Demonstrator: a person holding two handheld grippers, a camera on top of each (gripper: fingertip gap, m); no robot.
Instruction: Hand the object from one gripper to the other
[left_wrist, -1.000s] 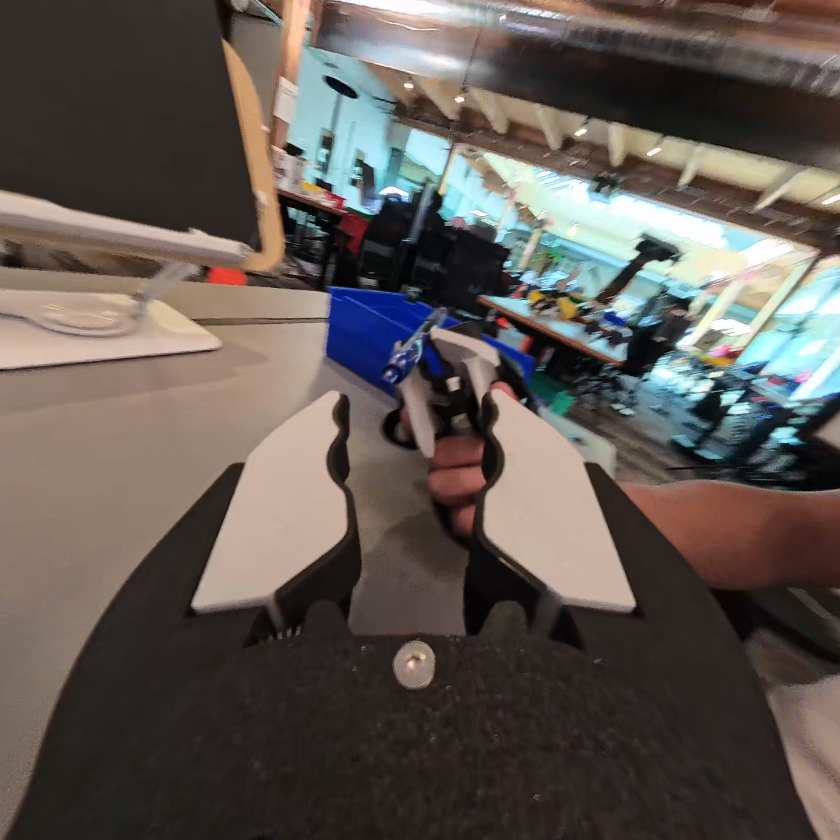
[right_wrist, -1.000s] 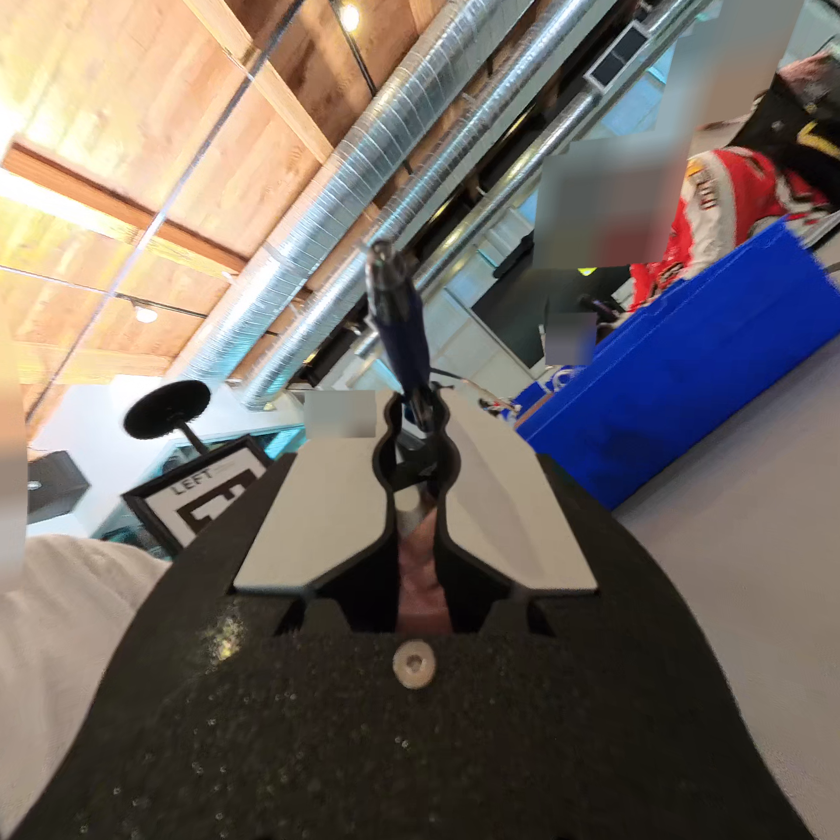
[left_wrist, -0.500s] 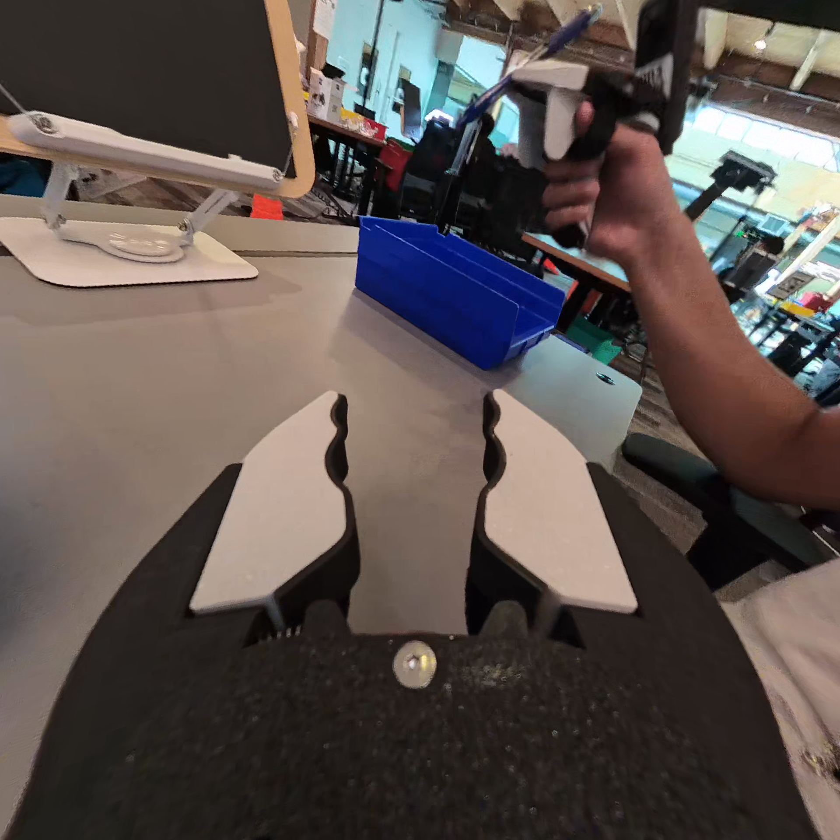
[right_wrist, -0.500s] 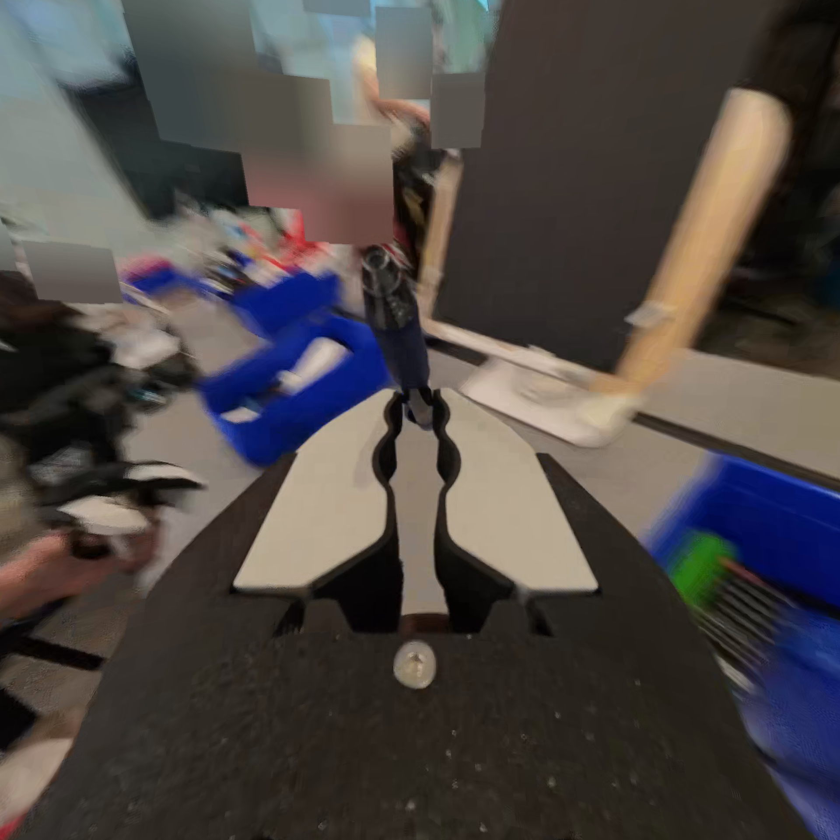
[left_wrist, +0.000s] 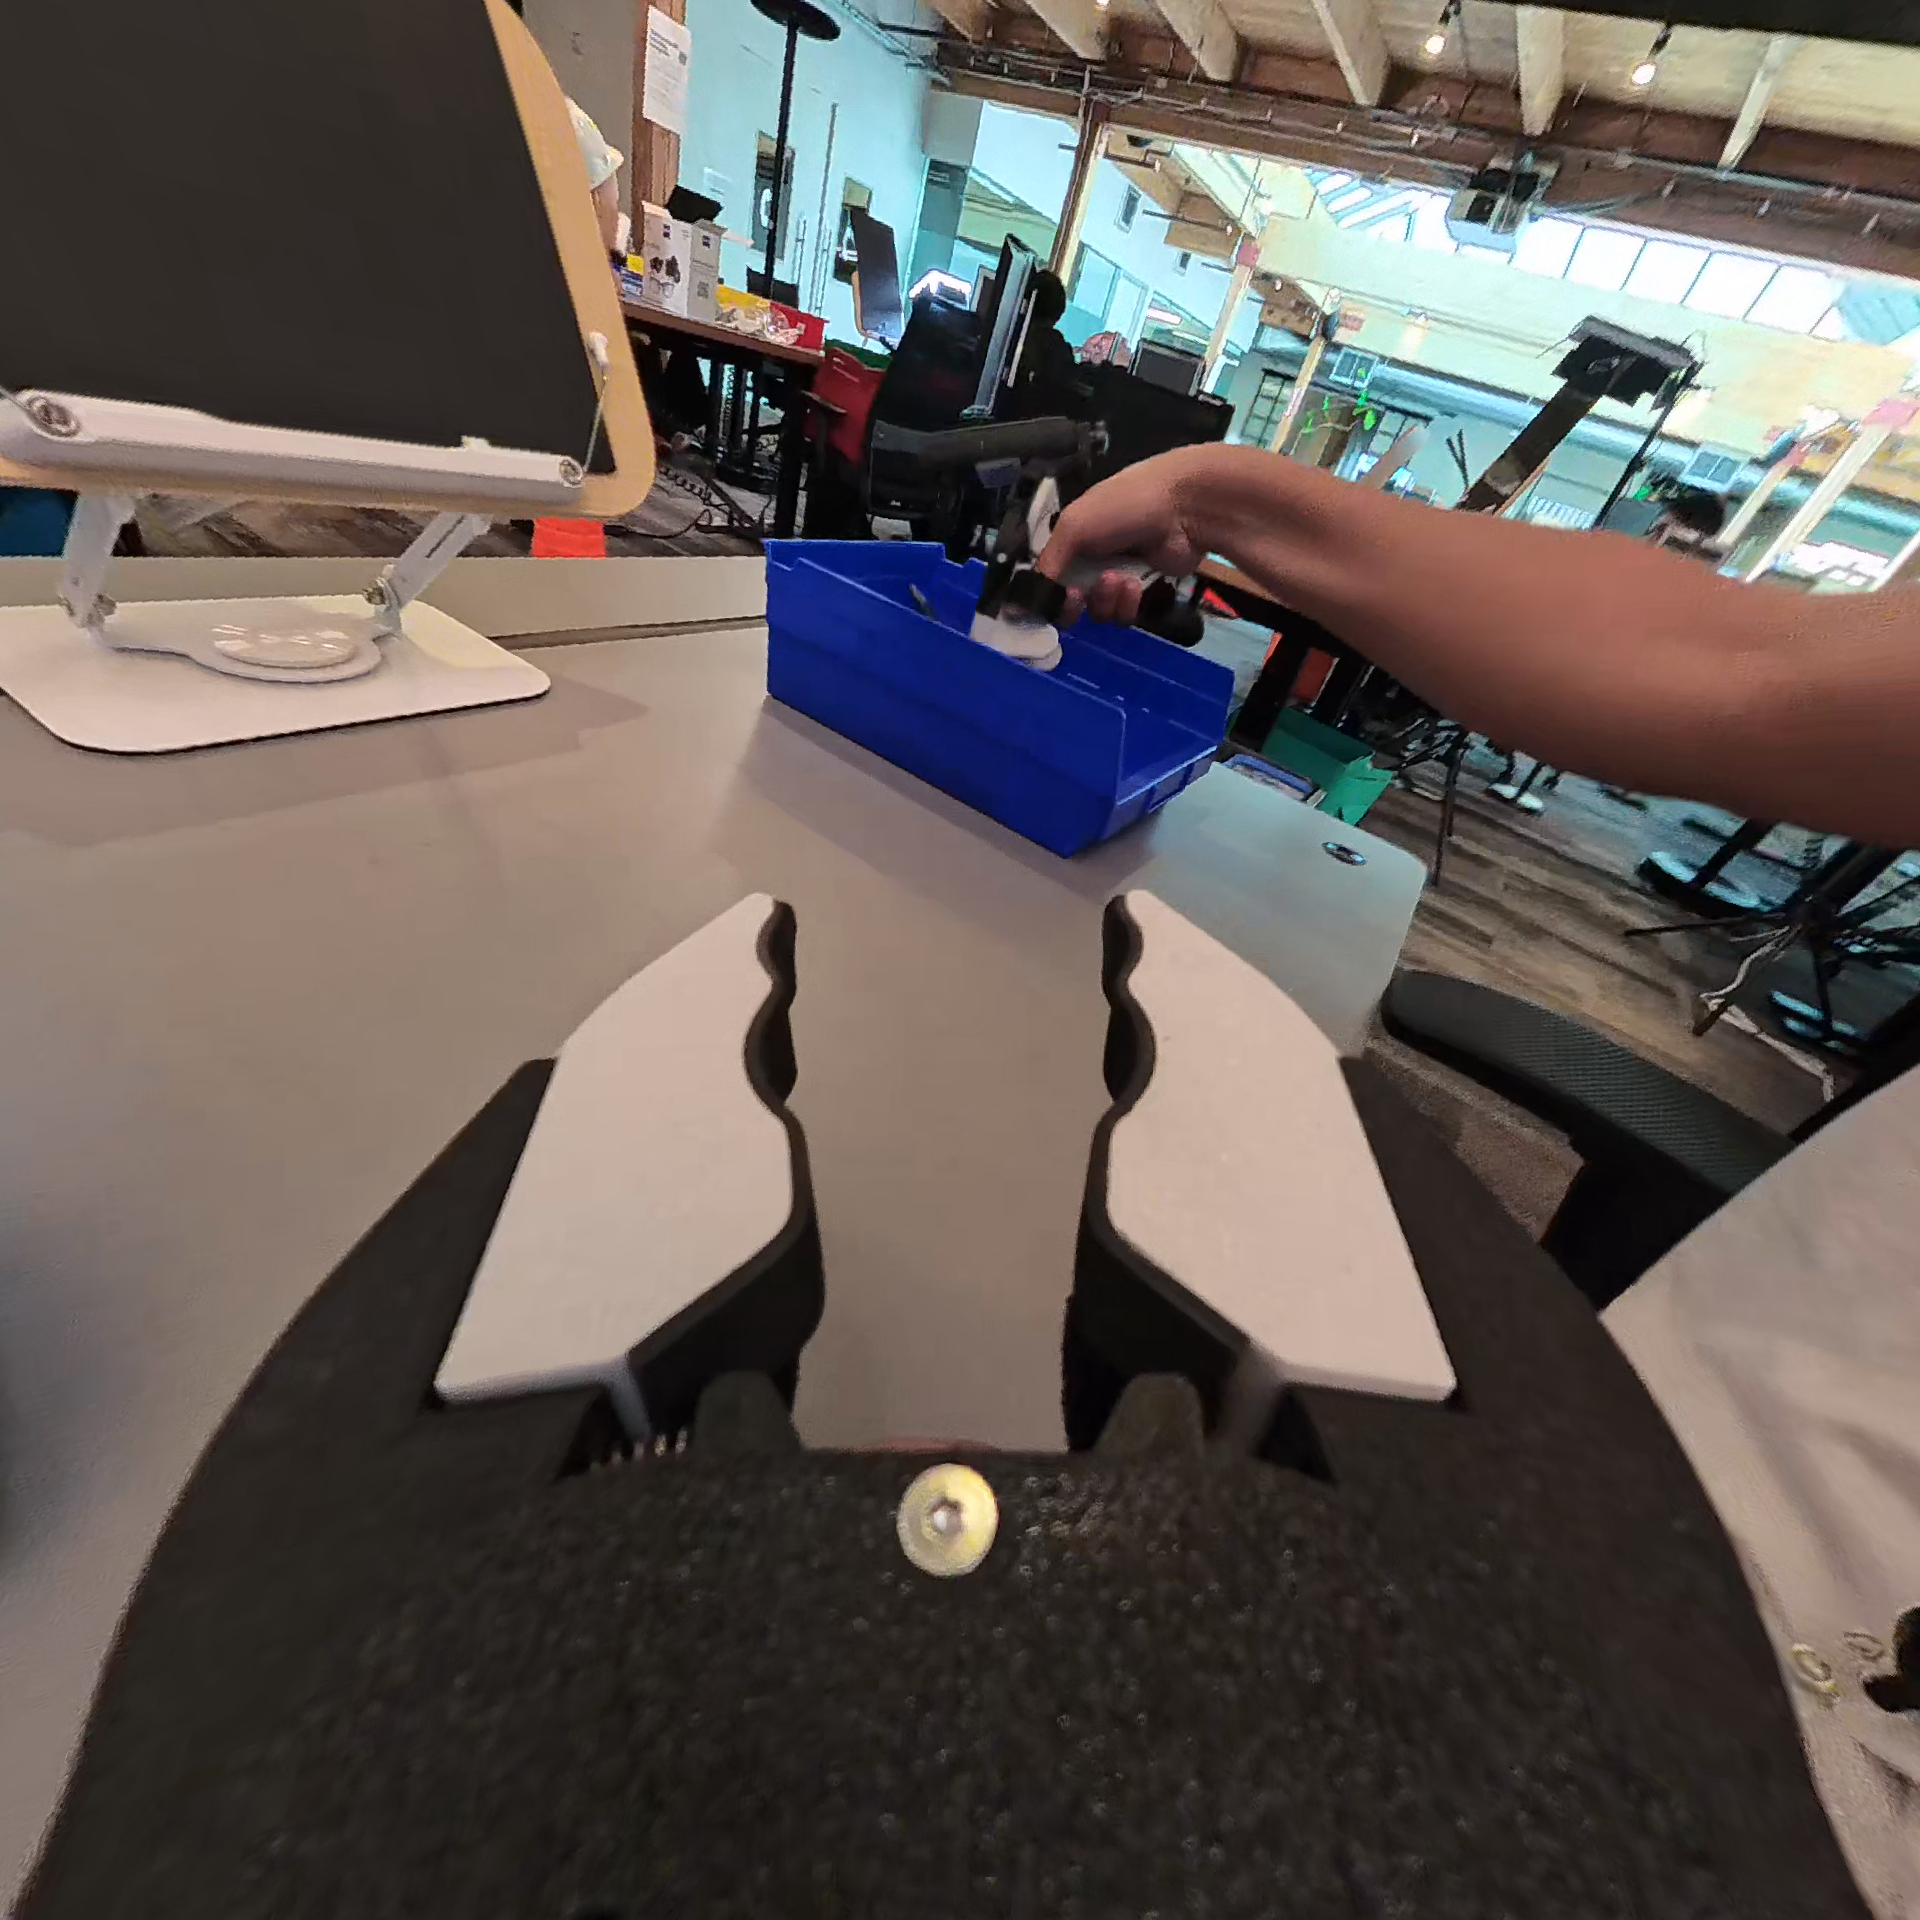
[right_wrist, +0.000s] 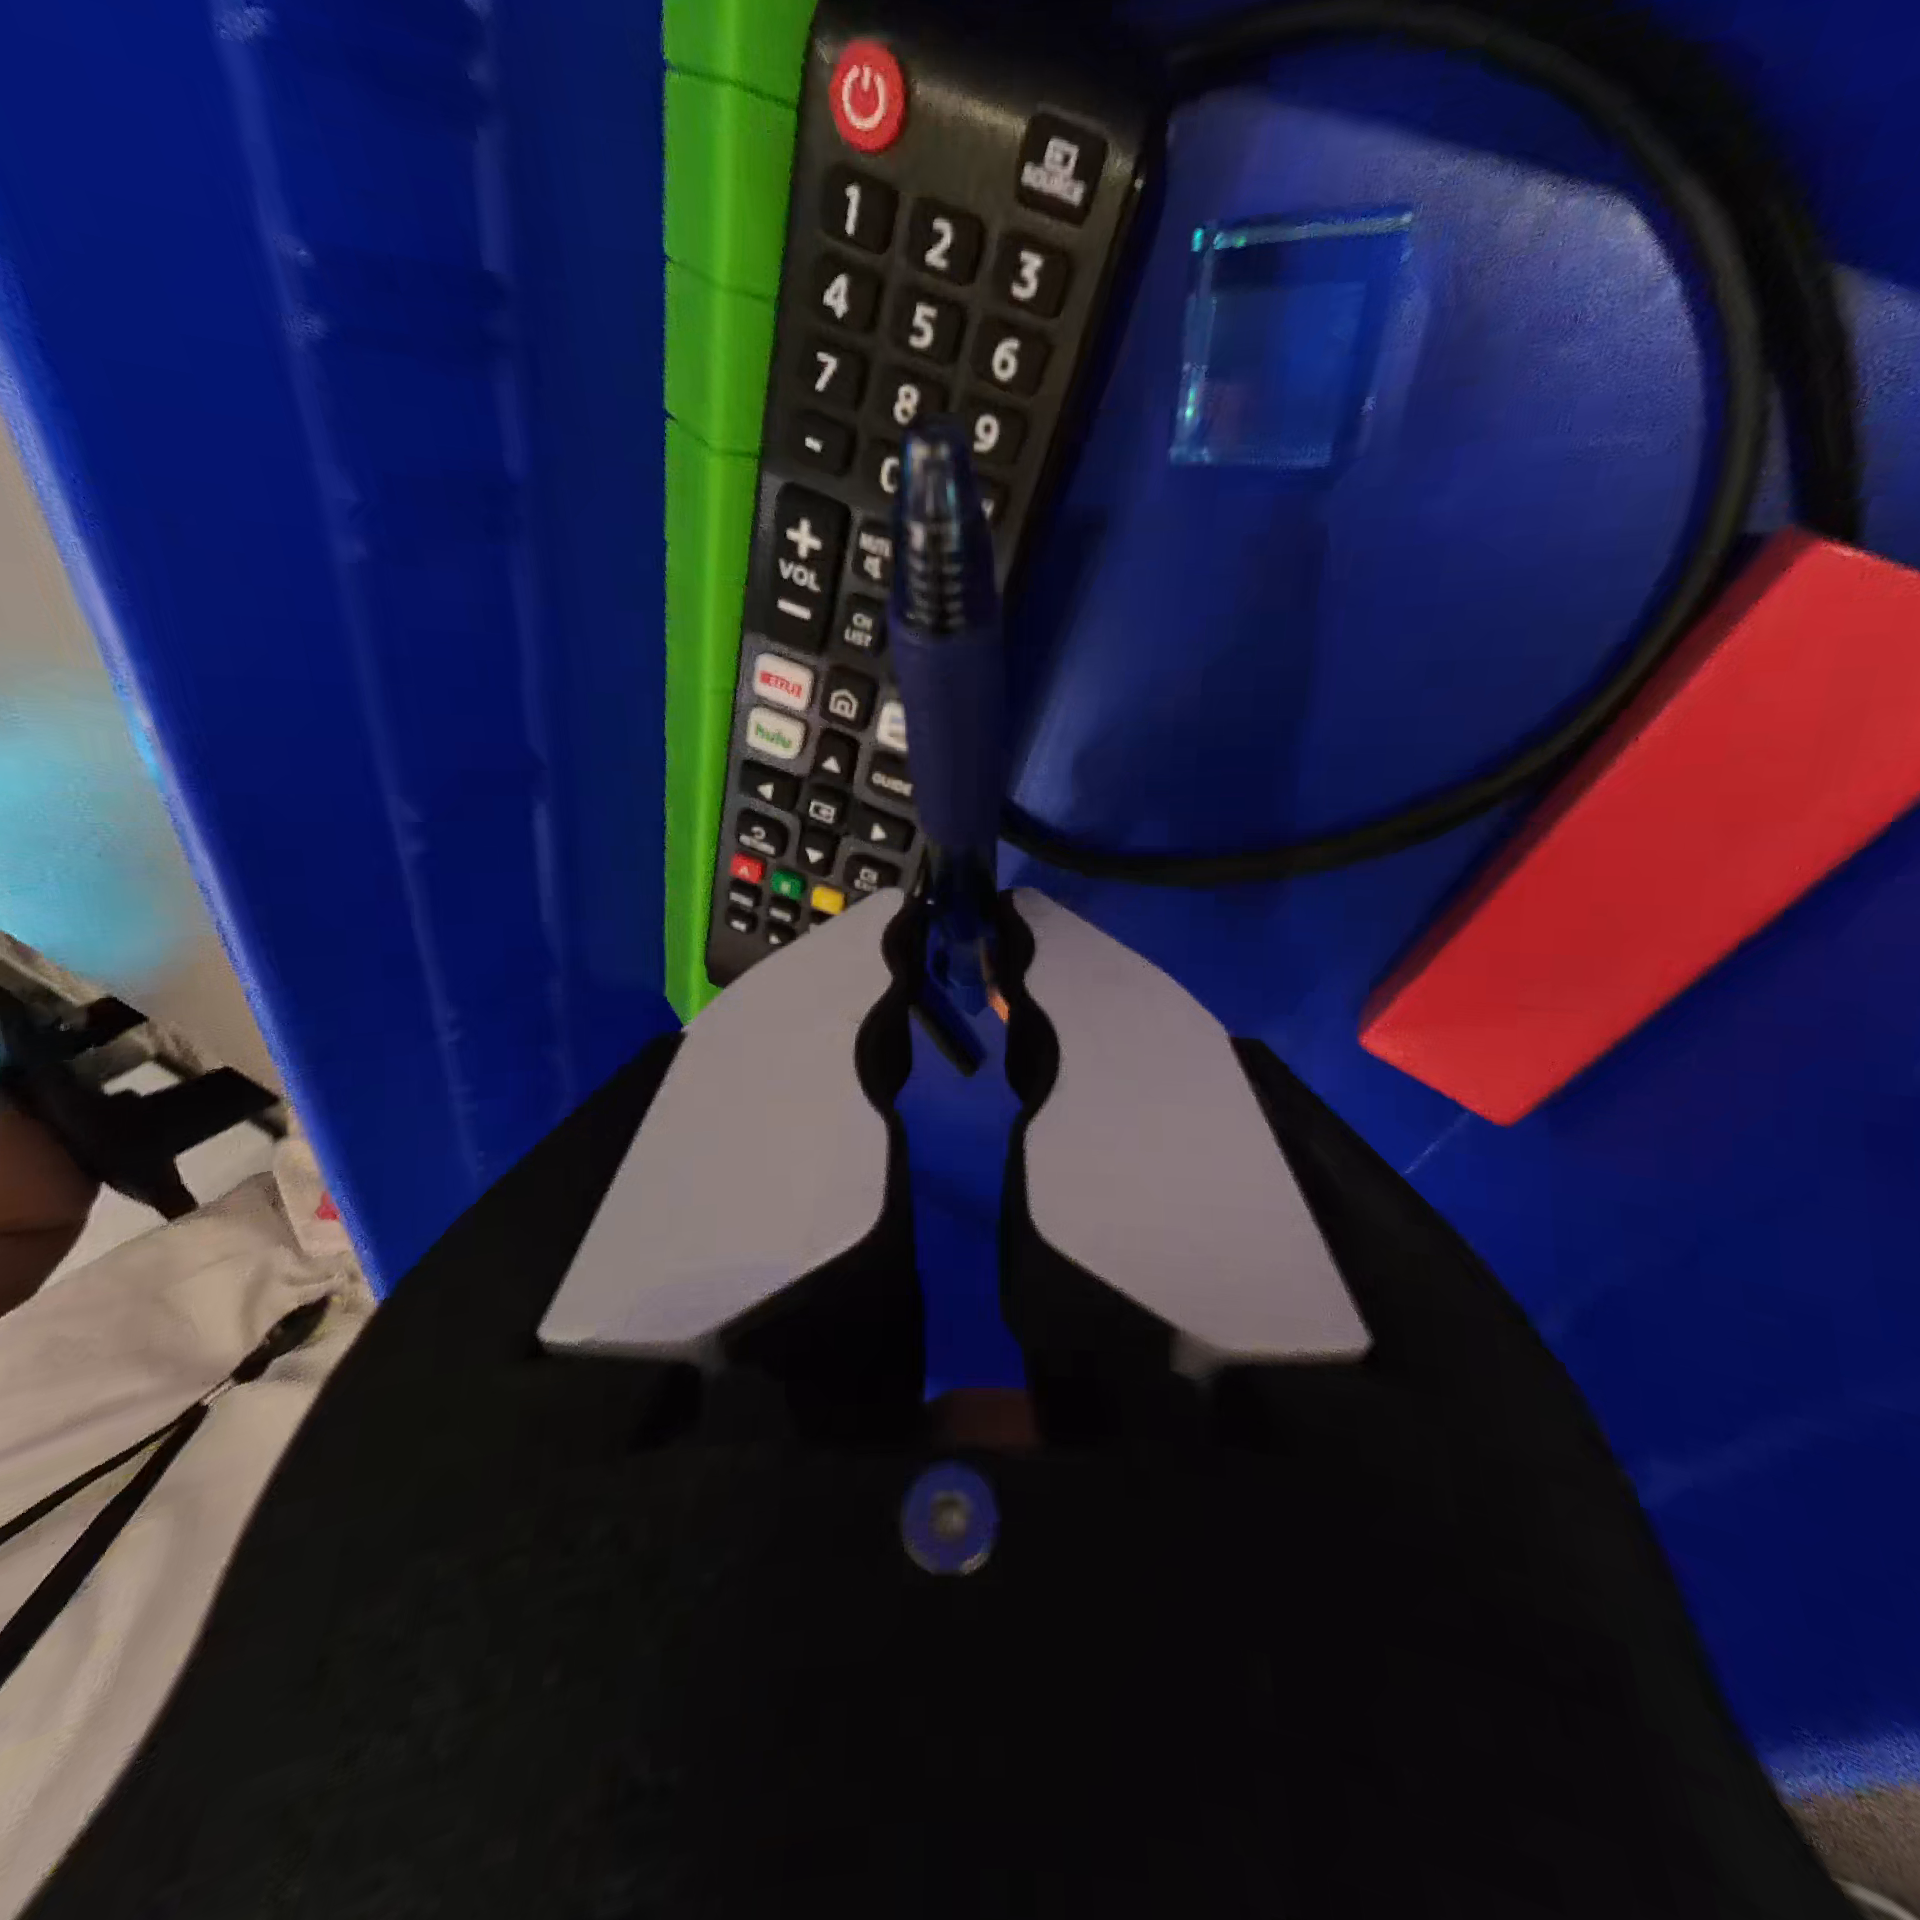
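Right tongs (right_wrist: 951, 925) lowered into bin (right_wrist: 364, 520), gripping pen (right_wrist: 940, 665)

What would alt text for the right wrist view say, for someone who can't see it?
A claw grips a blue pen pointing down into a blue bin. In the bin lie a black remote control against a green block, a black cable, a red block and a small clear square.

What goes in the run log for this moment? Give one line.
right gripper: shut on pen | over blue bin | left gripper: open, empty
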